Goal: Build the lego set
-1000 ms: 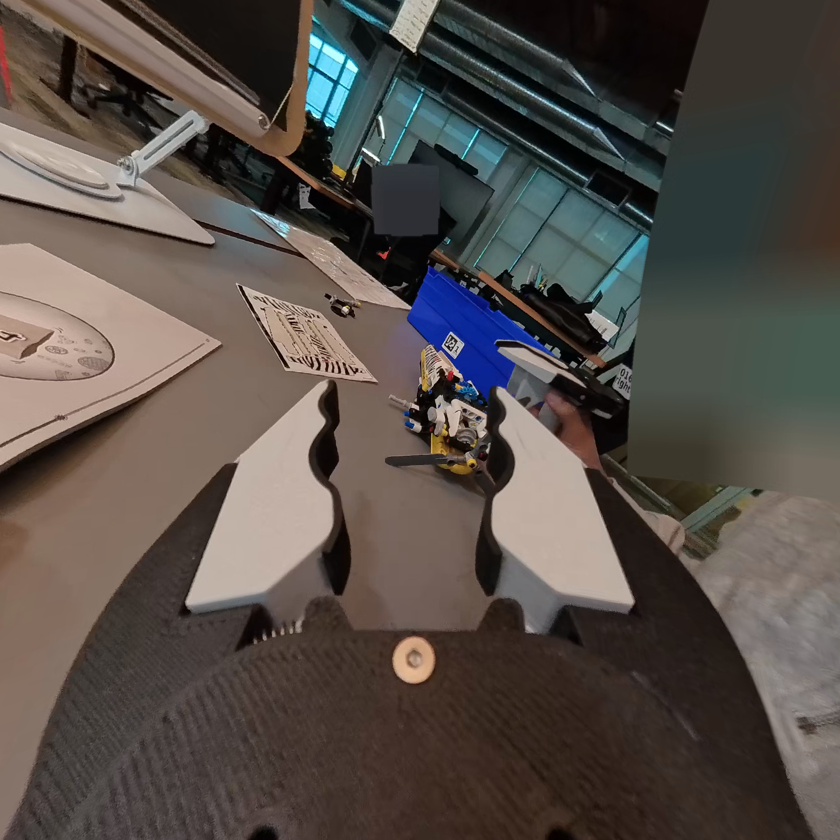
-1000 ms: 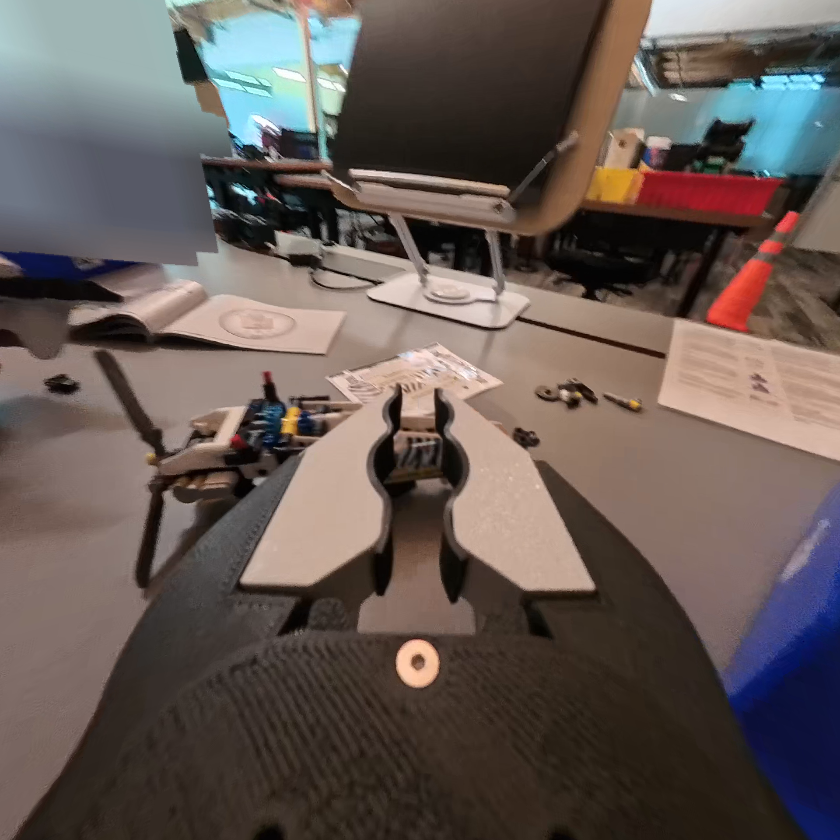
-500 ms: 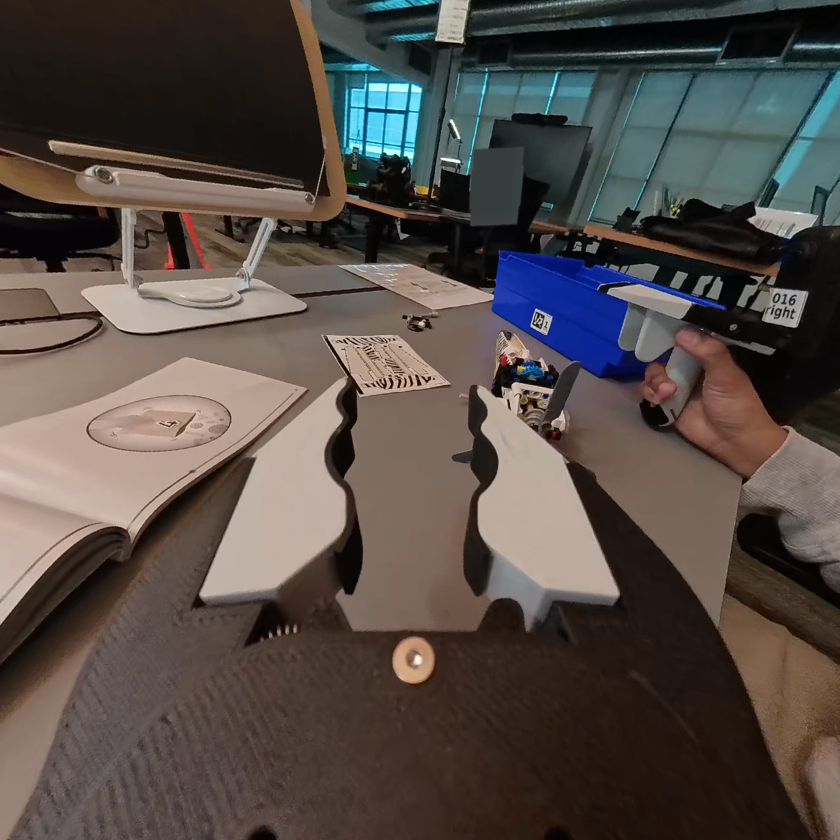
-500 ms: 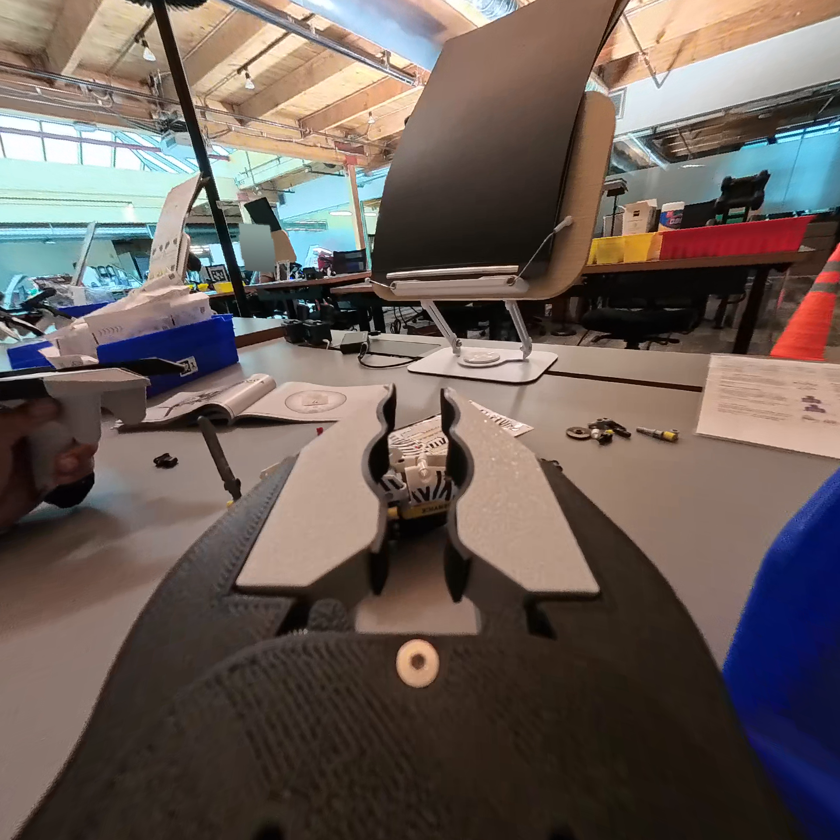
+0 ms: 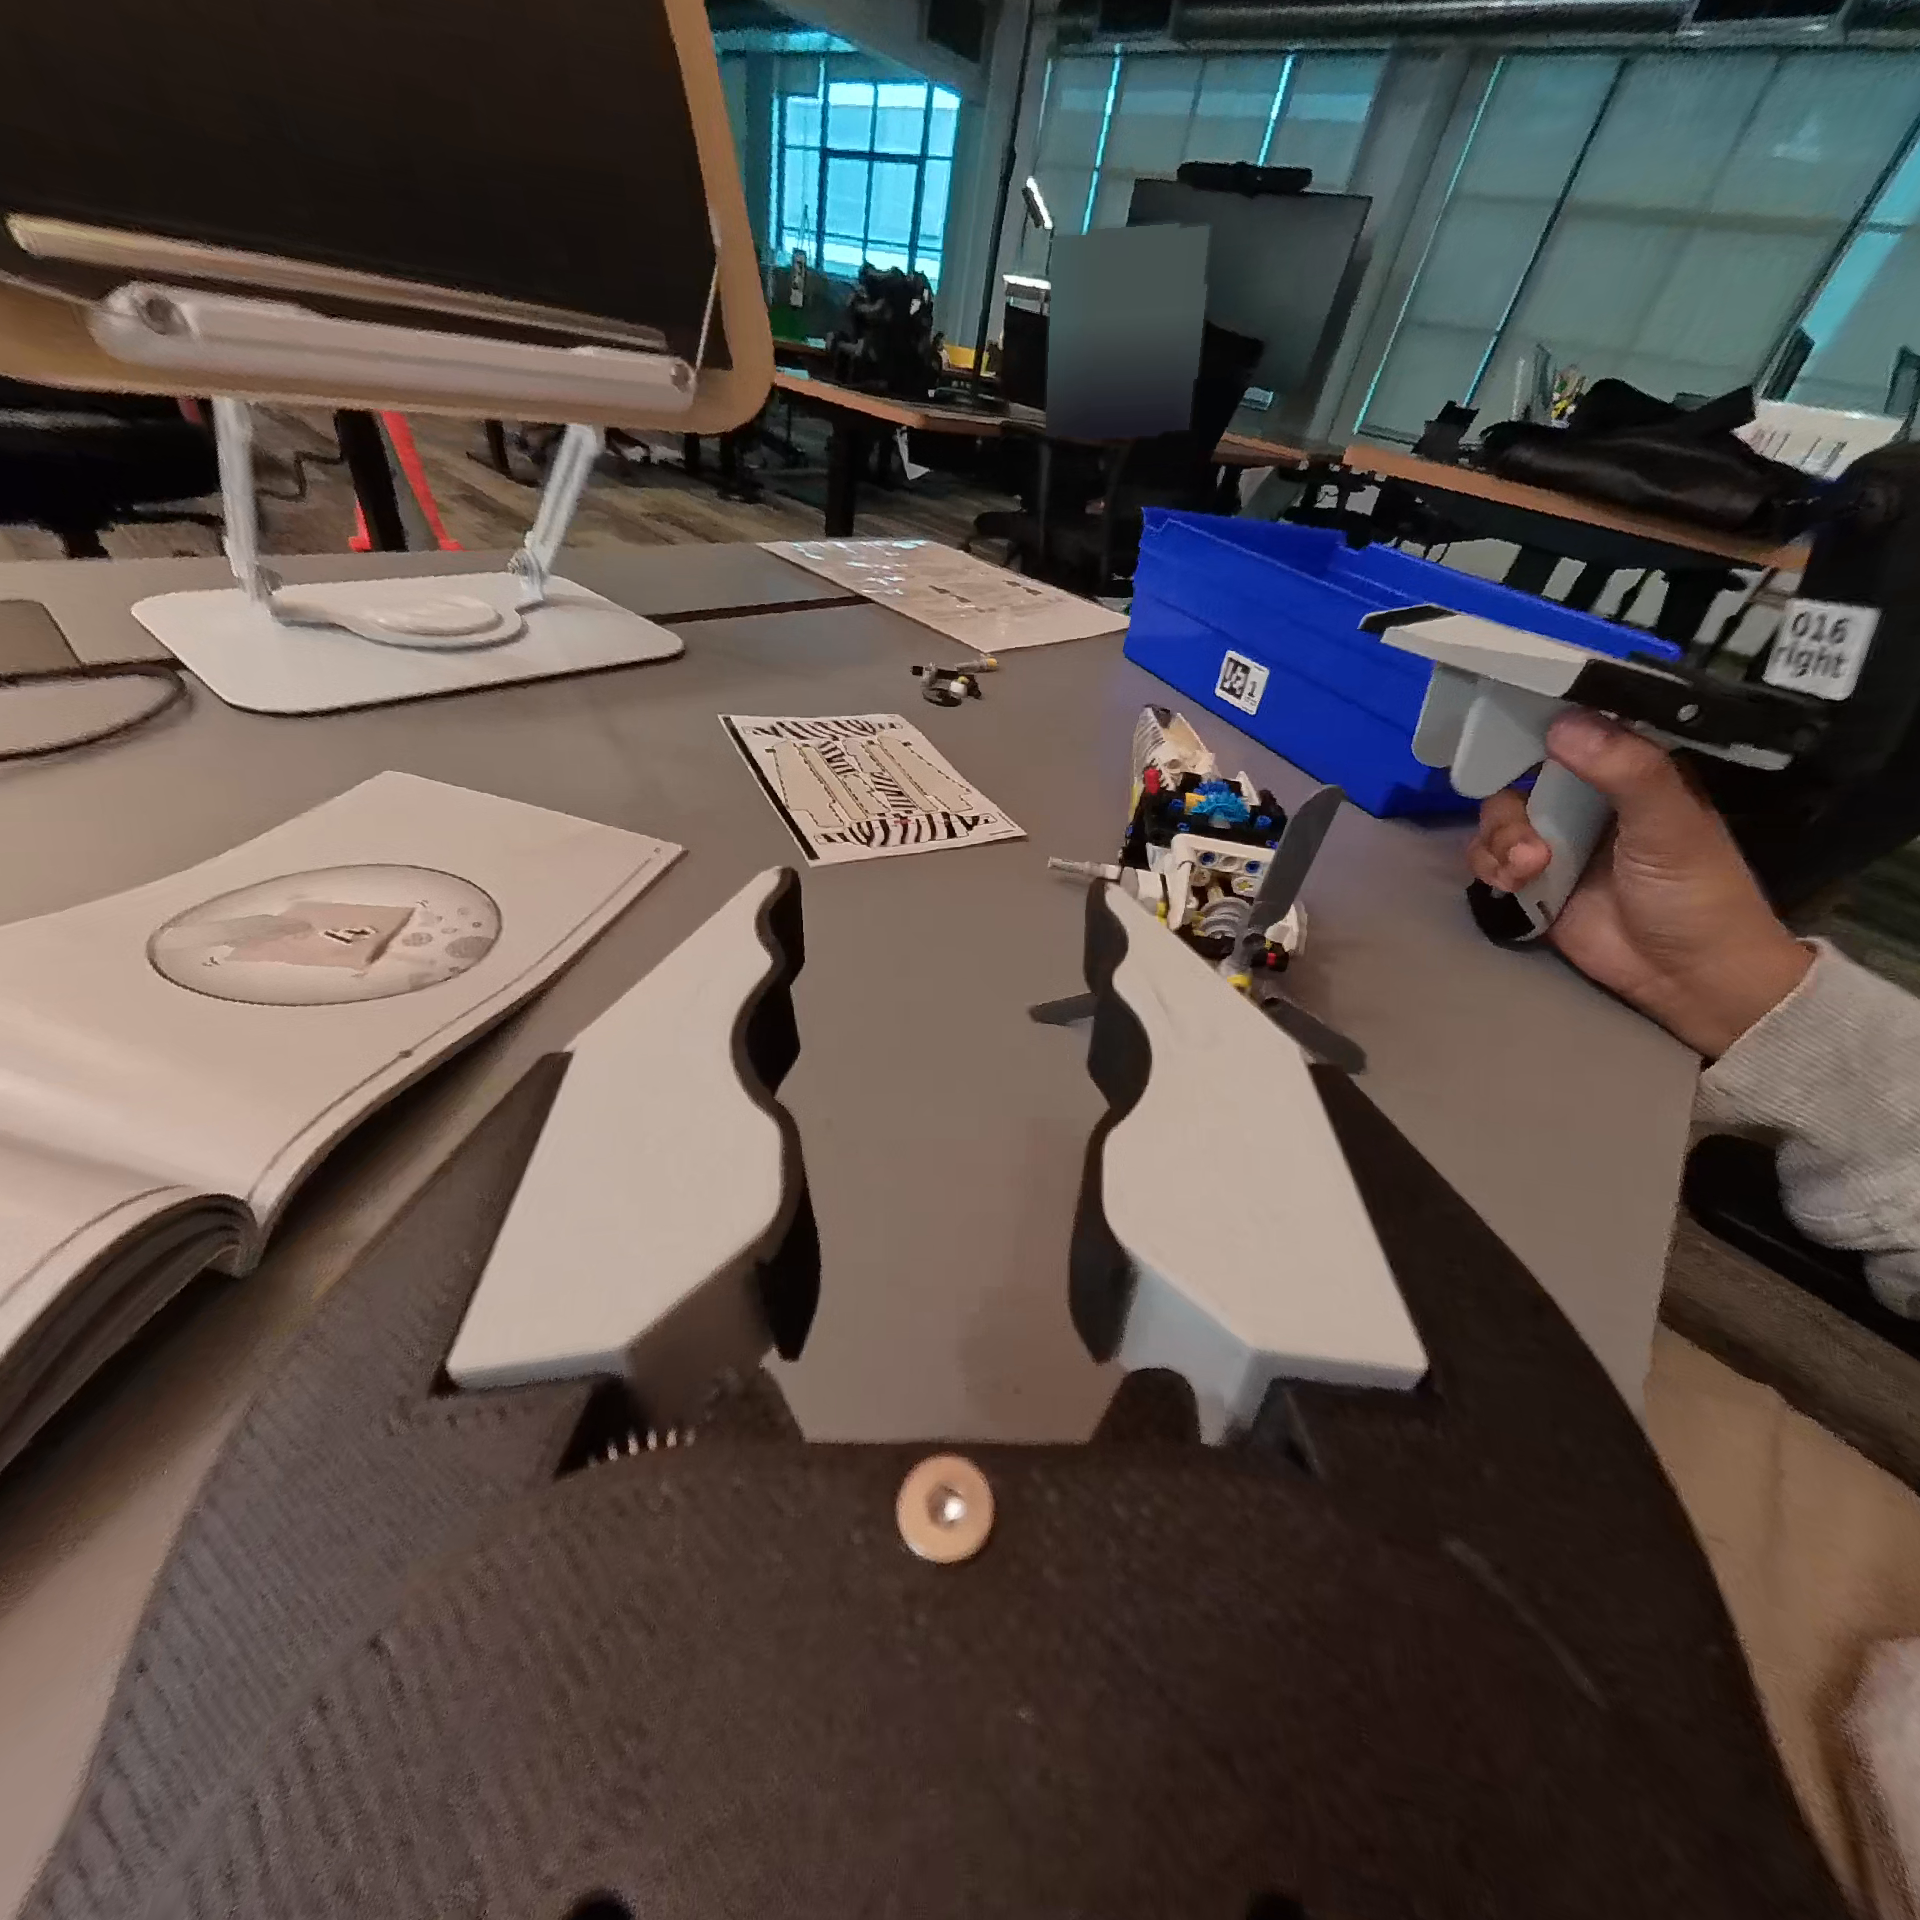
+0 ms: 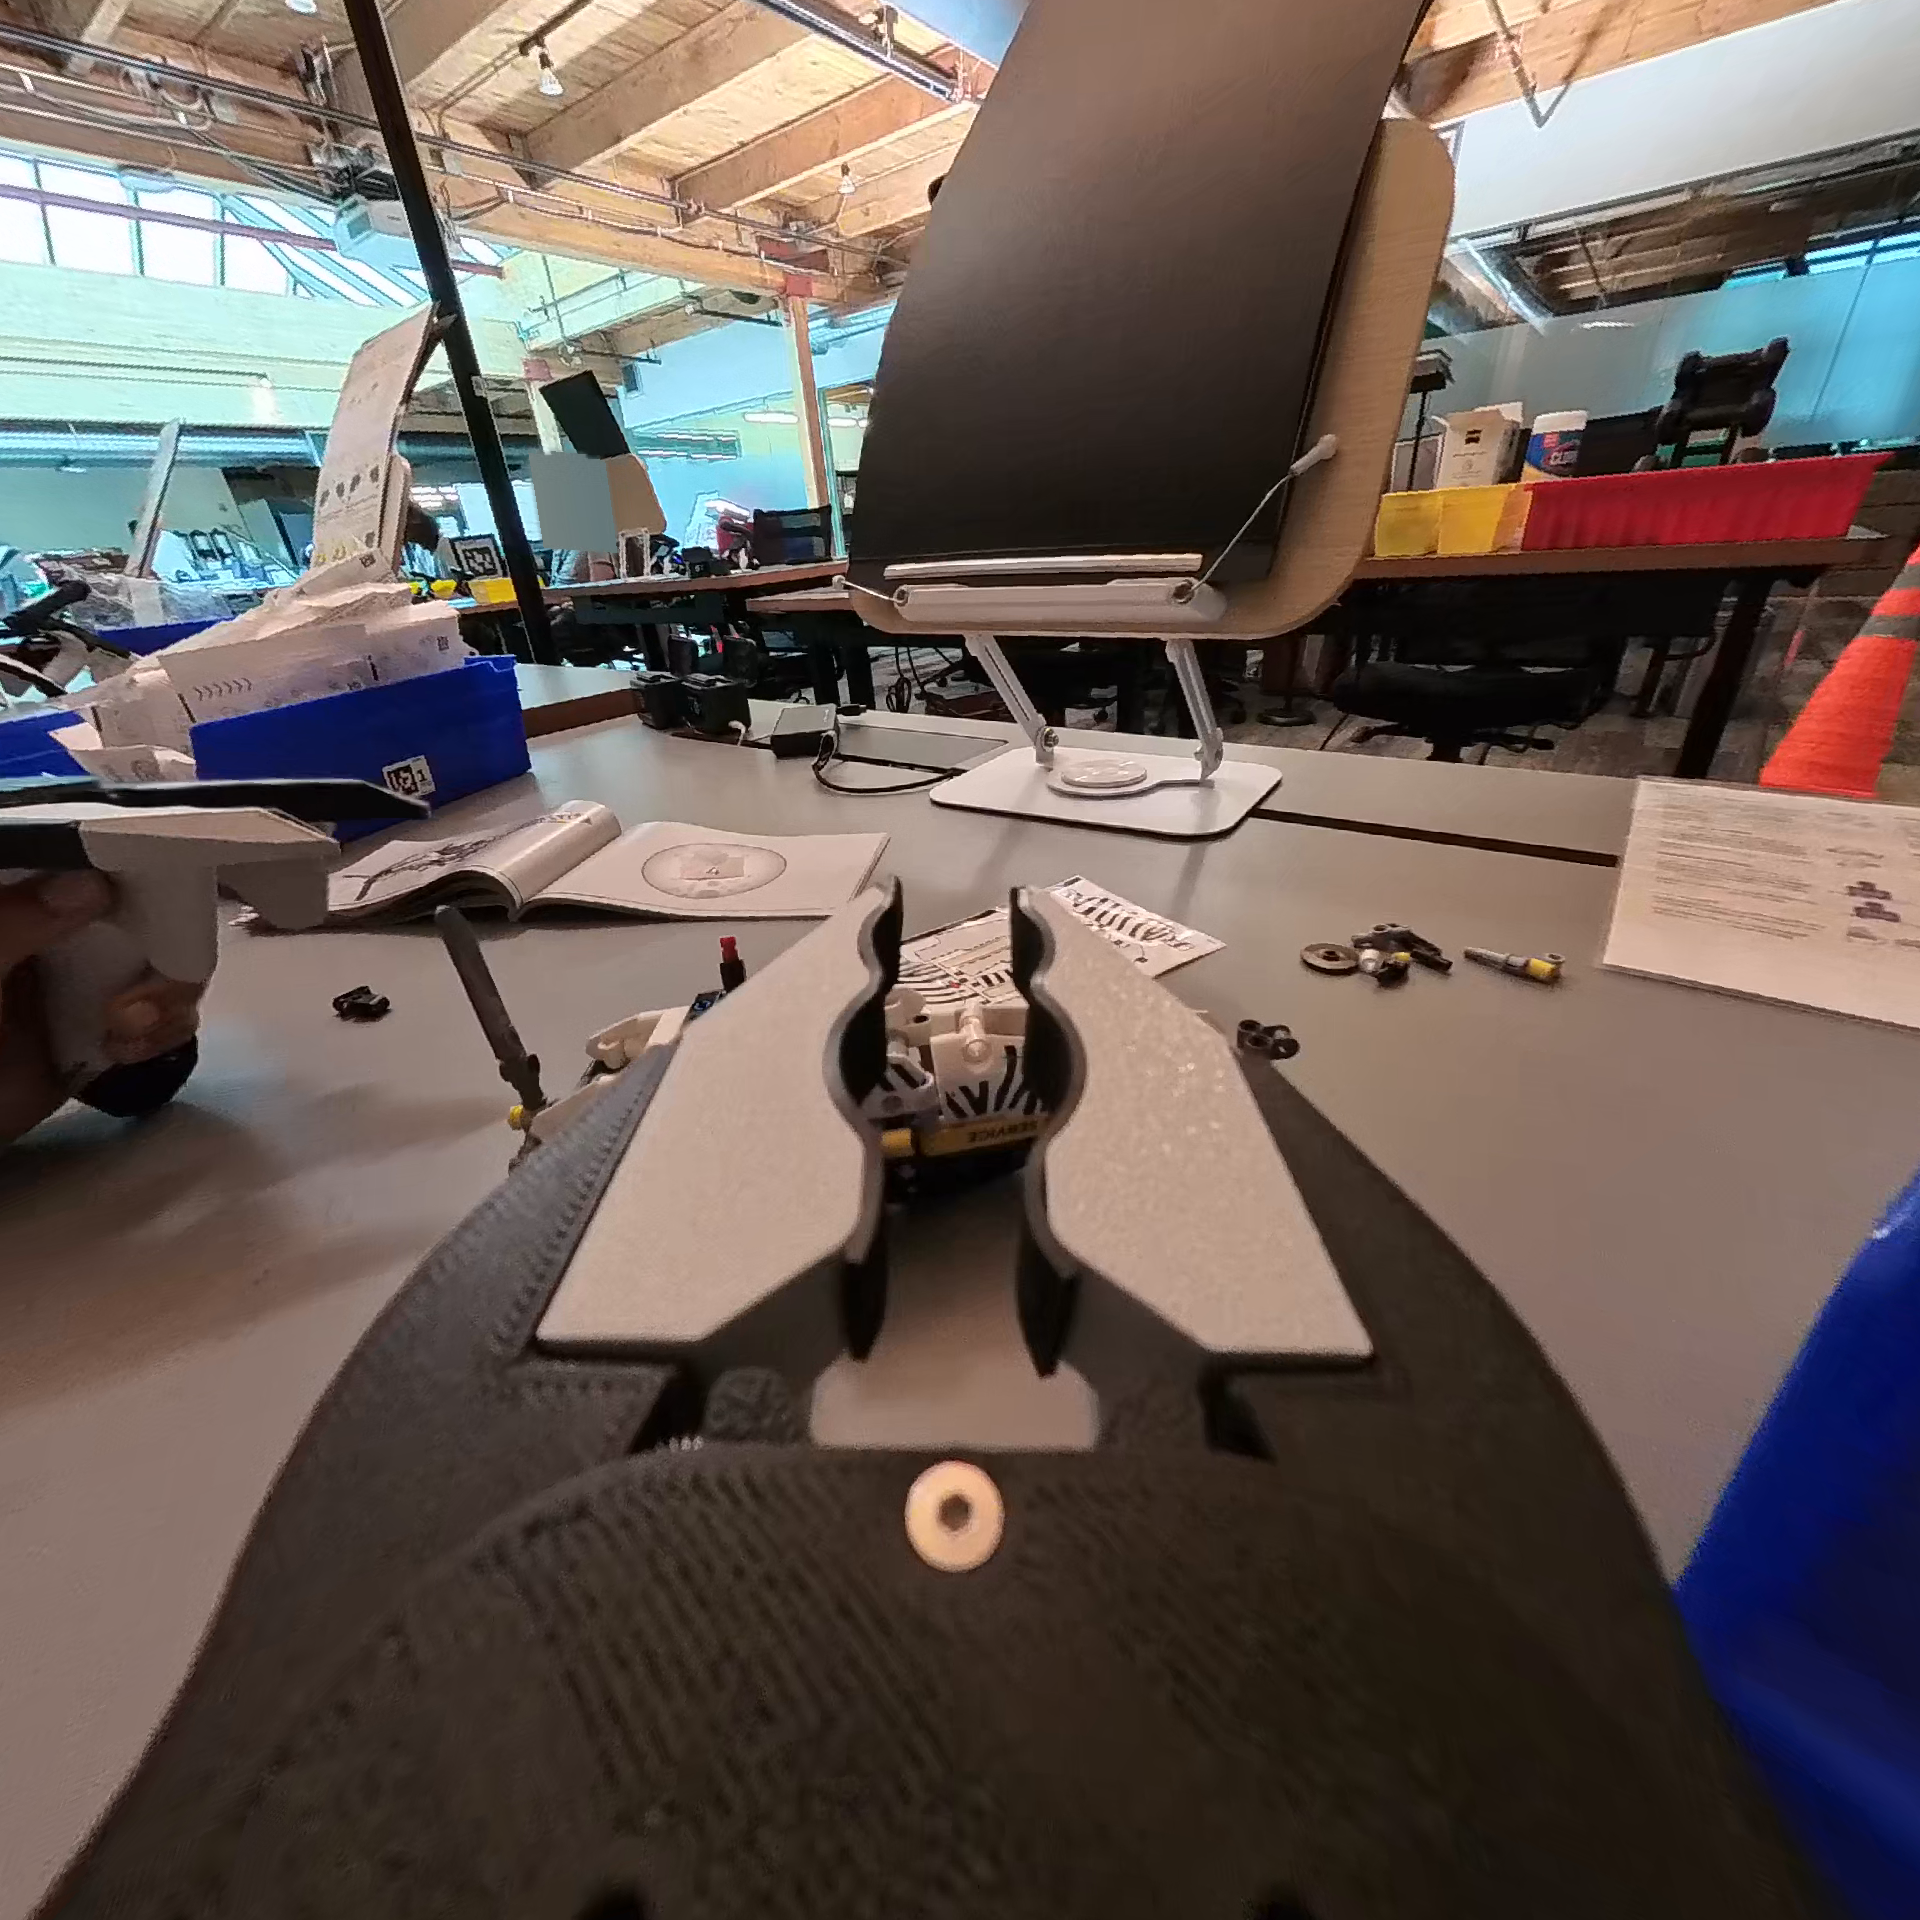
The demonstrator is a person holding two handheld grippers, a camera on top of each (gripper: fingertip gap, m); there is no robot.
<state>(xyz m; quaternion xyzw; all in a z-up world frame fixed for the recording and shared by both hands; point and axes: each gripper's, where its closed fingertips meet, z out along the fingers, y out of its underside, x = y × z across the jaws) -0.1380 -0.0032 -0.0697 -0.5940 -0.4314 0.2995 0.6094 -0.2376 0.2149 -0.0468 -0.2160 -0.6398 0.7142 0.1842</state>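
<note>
Mid-build pause, imo: partly built lego model (image 5: 1210, 868) sits on the desk (image 5: 935, 1091) by itself, nose propeller toward the L side, striped tail toward the blue bin (image 5: 1299, 644). R gripper (image 6: 954, 940) is lined up right behind the tail; jaws only partly open, model seen thru the gap, but from the L wrist view the R unit sits well back from it, so not gripping, nothing held. L gripper (image 5: 943, 914) hangs above bare desk w/ jaws wide open, empty, model just beyond its R finger. Next move prob: R closes on tail/body to steady it, L goes for a loose part. Candidates: small cluster of pins and a disc (image 6: 1371, 951) far side of the sticker sheet (image 5: 873, 784), one black connector (image 6: 1265, 1036) near the model, another black bit (image 6: 361, 1002) on the L side. Needs a check vs the open instruction booklet (image 5: 312, 966) first; can't tell which page/step it's on. Parts are tiny, so pinch needs care; prop blades stick out and could snag. Surface: flat grey desk, matte, cable and tablet stand (image 6: 1112, 774) at the back, printed sheet (image 6: 1777, 914) at R edge. Room: open-plan workshop, timber ceiling, big windows, other benches, red/yellow bins, orange cone (image 6: 1860, 686).
</note>
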